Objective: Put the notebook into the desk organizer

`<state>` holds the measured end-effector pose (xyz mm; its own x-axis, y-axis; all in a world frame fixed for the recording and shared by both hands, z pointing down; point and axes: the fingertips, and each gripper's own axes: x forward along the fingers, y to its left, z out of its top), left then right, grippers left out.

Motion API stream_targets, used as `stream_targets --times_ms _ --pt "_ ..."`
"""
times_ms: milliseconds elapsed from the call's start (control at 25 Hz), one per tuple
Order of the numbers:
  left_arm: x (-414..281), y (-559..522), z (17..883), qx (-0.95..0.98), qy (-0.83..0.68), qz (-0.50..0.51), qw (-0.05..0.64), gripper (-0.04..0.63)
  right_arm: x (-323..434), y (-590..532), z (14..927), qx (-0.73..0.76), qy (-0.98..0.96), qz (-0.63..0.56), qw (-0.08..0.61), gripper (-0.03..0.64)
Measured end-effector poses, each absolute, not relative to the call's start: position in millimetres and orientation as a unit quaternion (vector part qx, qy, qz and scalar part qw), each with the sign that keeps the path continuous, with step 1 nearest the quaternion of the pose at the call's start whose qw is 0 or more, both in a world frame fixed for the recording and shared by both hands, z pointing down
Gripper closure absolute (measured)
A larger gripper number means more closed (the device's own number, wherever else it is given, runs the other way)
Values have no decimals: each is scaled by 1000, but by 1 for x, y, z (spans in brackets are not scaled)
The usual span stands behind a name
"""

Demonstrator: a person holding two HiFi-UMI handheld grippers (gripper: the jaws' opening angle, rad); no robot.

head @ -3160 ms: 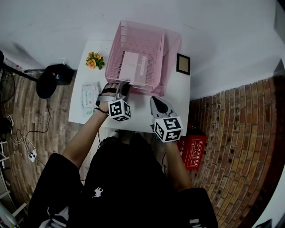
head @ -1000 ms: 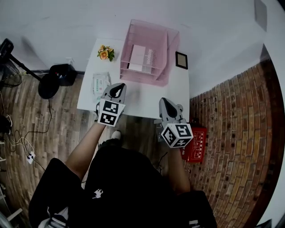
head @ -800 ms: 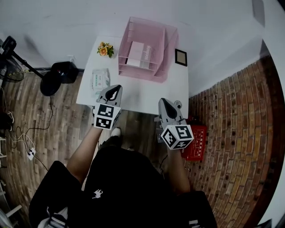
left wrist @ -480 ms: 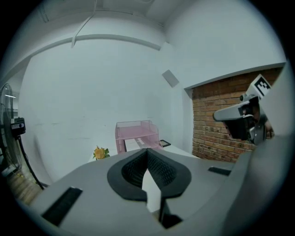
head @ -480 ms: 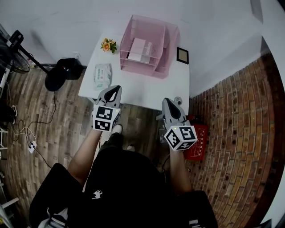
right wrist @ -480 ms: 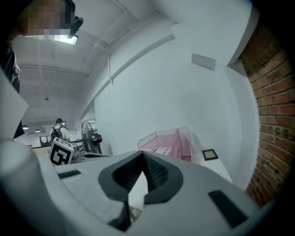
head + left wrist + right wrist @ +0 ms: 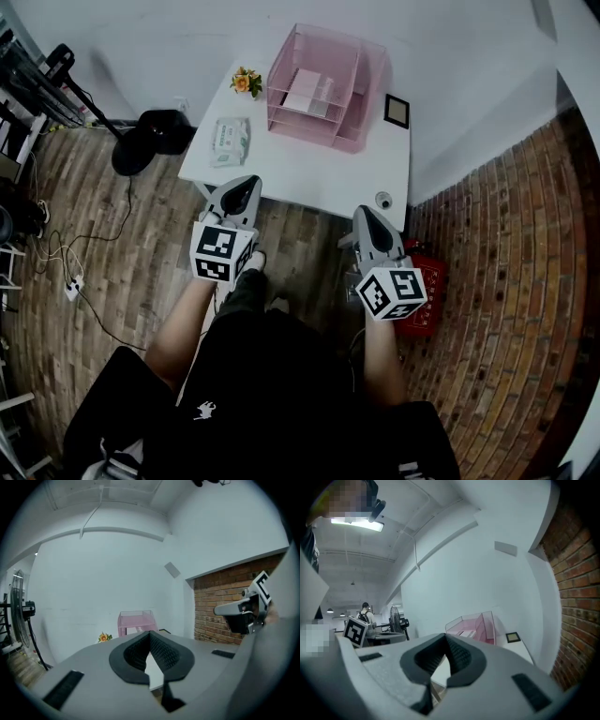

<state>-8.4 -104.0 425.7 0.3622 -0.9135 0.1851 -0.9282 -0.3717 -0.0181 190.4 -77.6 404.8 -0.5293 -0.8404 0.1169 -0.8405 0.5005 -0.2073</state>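
The notebook point(image 7: 309, 91) lies inside the pink desk organizer point(image 7: 371, 89) at the far side of the white table point(image 7: 309, 173). Short of the table's near edge, the left gripper point(image 7: 242, 185) and right gripper point(image 7: 365, 215) hang over the wooden floor point(image 7: 141, 244), each with its jaws pressed together and nothing between them.

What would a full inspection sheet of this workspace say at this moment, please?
Surface: white table, set against the white wall.
Job's things: notebook lies inside the pink desk organizer.
Clutter: flowers, wipes packet, small picture frame, small round object at the table's near right corner.
Grippers: left gripper and right gripper both shut, empty, held short of the table.
Cables: cables and a power strip on the wood floor at left.
Surroundings: black-based stand, red crate, brick-pattern floor at right.
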Motion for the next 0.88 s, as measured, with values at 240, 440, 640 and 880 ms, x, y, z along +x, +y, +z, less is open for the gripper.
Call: stream_targets --times_ms 240,440,640,880 --pt "-3 -74 413 820 -566 81 27 592 197 -54 395 476 -872 113 -15 615" --pt "2 -62 400 821 -566 77 12 592 197 -45 386 474 -875 101 -23 615" --pt "1 -64 384 823 -565 62 -3 592 198 -49 374 483 -871 86 -27 615" --pt "0 -76 378 820 -569 58 -13 592 202 -53 371 499 -863 78 -18 615"
